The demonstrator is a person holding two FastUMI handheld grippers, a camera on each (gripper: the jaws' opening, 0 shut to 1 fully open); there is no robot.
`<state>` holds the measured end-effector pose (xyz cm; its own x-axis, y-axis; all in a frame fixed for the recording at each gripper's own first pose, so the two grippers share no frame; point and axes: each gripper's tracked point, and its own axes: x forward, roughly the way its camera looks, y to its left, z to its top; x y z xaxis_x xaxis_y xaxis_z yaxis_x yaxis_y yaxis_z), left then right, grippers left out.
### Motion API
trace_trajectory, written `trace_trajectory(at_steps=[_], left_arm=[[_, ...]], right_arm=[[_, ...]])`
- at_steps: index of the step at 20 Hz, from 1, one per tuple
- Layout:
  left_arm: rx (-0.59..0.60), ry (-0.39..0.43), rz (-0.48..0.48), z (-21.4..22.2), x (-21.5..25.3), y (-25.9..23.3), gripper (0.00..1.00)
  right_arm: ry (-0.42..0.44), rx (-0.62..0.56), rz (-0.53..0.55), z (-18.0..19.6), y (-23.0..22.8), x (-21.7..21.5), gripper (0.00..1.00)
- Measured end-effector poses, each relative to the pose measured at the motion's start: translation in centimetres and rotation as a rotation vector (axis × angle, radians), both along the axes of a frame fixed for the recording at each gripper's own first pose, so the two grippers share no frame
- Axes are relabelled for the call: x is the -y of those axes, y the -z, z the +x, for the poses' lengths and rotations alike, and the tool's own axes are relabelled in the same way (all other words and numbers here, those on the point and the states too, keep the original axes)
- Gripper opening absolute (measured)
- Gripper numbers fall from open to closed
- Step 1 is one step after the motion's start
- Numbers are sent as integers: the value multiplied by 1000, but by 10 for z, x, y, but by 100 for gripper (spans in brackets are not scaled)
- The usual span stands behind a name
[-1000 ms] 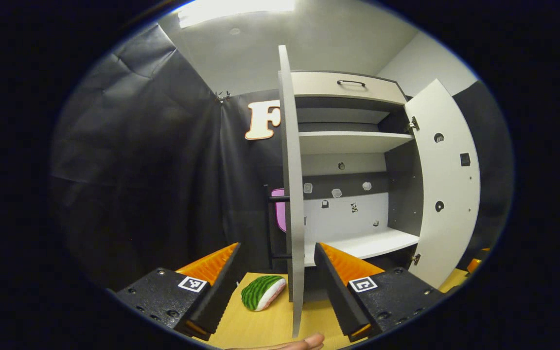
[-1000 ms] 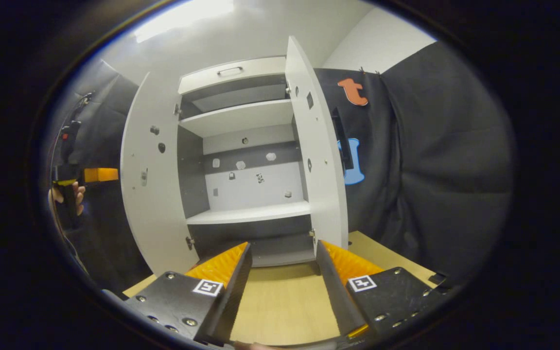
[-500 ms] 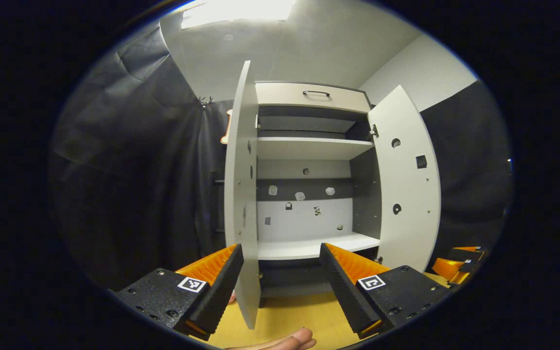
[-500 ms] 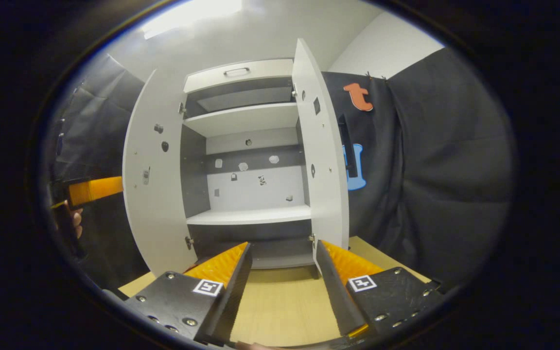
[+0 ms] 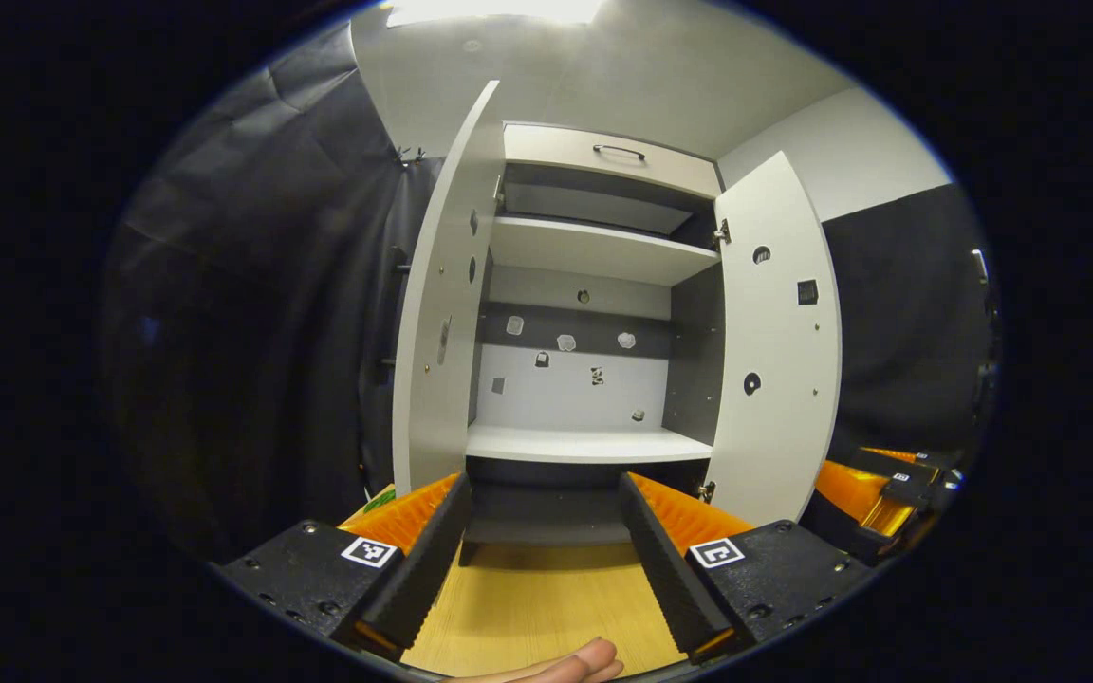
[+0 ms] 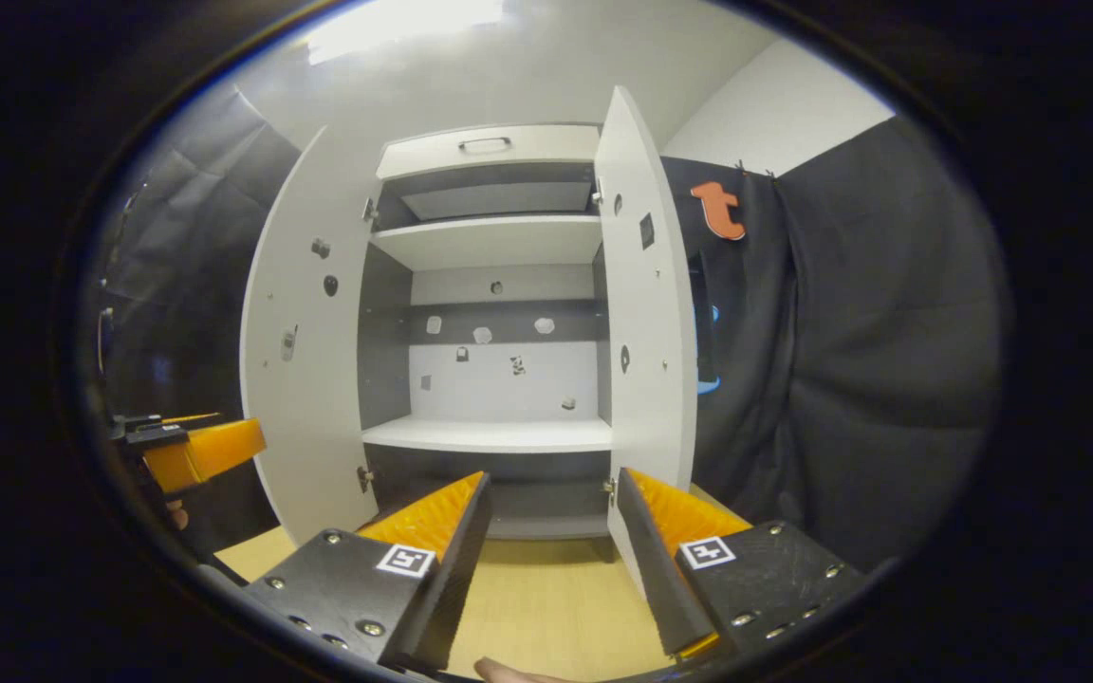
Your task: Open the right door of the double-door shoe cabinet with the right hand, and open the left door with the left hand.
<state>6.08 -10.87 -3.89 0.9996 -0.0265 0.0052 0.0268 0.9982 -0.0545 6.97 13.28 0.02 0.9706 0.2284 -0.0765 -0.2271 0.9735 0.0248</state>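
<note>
The shoe cabinet (image 5: pixel 594 379) stands on the desk (image 5: pixel 537 607) straight ahead of me, both doors swung open. In my left gripper view the left door (image 5: pixel 437 323) angles out toward me on the left of the opening and the right door (image 5: pixel 774 351) stands wide on the right; in my right gripper view the same doors frame the inside. Two pale shelves (image 6: pixel 490 434) cross the interior, and a drawer with a dark handle (image 5: pixel 618 152) sits along the top.

My left gripper (image 5: pixel 539 531) hangs in front of the cabinet's base with its fingers spread wide, nothing between them. My right gripper (image 6: pixel 546 531) is also before the base, fingers wide apart and holding nothing. A fingertip of my hand (image 5: pixel 575 664) shows at the bottom edge of the left gripper view. Black cloth (image 6: pixel 850 360) hangs on both sides of the cabinet.
</note>
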Motion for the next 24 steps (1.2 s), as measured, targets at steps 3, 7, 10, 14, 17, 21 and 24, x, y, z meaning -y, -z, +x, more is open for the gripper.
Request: trace_trajectory(at_steps=[3,7,10,14,17,21,24], left_arm=[[0,42,-15,5,7,3,96],[-5,-15,3,7,-8,7,96],[5,-43,13,4,-15,3,96],[14,-31,12,0,-13,2,96],[9,-30,12,-2,-12,3,96],[3,-44,7,-4,-13,4,96],[4,-45,15,-5,-9,3,93]], right_arm=[[-59,12,3,-1,-5,-19,79],[-66,11,23,1,-8,-25,72],[-52,26,-3,1,-15,-22,88],[-56,9,49,0,-16,-23,96],[-52,29,38,-4,-21,-20,96],[-62,66,9,-14,-29,-22,96],[-63,85,-20,-19,-30,-23,96]])
